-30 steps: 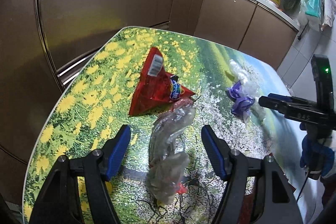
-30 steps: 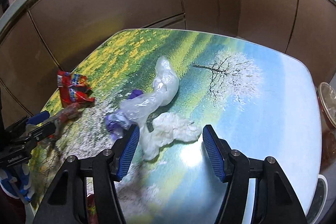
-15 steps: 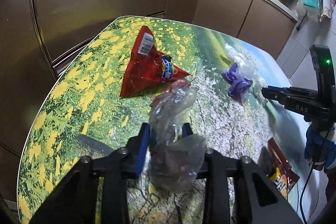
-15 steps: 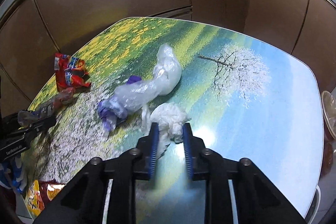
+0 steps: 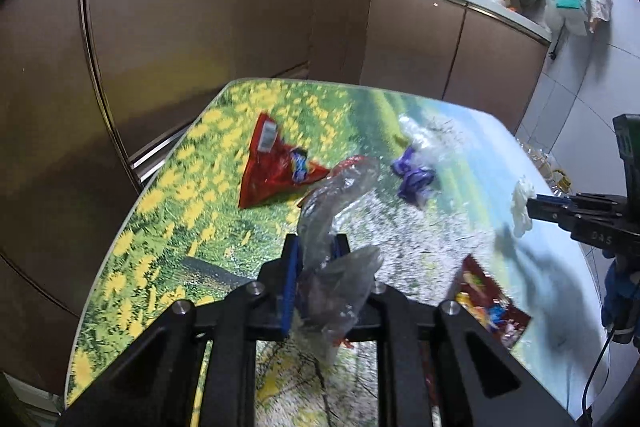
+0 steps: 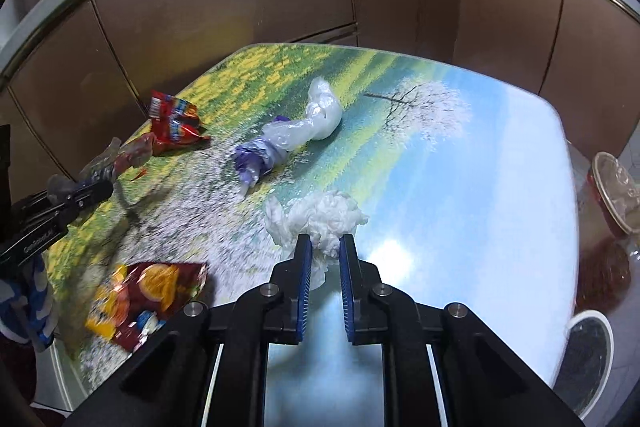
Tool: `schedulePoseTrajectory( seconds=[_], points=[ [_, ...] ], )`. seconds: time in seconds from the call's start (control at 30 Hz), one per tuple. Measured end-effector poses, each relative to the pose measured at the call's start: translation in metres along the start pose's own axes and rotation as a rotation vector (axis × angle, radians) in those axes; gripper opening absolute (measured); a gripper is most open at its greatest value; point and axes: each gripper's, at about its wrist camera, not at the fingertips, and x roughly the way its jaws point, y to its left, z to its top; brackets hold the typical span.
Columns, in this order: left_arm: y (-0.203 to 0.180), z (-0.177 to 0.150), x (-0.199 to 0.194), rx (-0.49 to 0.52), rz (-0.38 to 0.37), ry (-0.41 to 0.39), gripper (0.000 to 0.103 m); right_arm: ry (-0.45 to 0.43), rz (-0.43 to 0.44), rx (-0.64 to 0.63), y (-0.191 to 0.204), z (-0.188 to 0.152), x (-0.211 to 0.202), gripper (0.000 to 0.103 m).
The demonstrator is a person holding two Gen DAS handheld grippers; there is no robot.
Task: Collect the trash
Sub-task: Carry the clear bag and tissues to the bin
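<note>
Pick-up step — left hand-held gripper [image 5: 316, 255] clamped on crumpled clear plastic wrapper [image 5: 336, 211]; right hand-held gripper [image 6: 323, 247] clamped on crumpled white tissue [image 6: 324, 215]. Next — carriage to a bin, none seen.

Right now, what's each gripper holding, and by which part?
Left gripper pinches the clear plastic wrapper around its middle. Right gripper pinches the white tissue wad at its near edge.

Glossy table [image 6: 500, 187] printed with yellow flower field, blossom tree, blue sky; lying on it: red snack wrapper [image 5: 276, 169] near far-left edge; purple-and-clear plastic bag [image 6: 288, 139] mid-table; orange-and-red chip bag [image 6: 144, 301] at near-left edge, well apart from the others.
</note>
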Motion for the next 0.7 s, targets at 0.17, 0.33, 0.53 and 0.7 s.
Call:
schedulePoseTrajectory(
  seconds=[0.17, 0.33, 0.53, 0.7],
  points=[
    [-0.017, 0.001, -0.027, 0.035, -0.001, -0.042, 0.016, -0.043, -0.002, 0.009, 0.007, -0.011, -0.034, 0.014],
    [-0.036, 0.0, -0.051, 0.068, -0.006, -0.074, 0.016, -0.08, 0.0, 0.006, 0.015, -0.022, -0.064, 0.014],
    [-0.063, -0.003, -0.072, 0.113, -0.007, -0.103, 0.016, -0.126, 0.007, 0.017, 0.016, -0.036, -0.096, 0.014],
    [-0.087, -0.003, -0.082, 0.152, -0.011, -0.112, 0.016, -0.158, 0.012, 0.03, 0.009, -0.05, -0.12, 0.014]
  ],
)
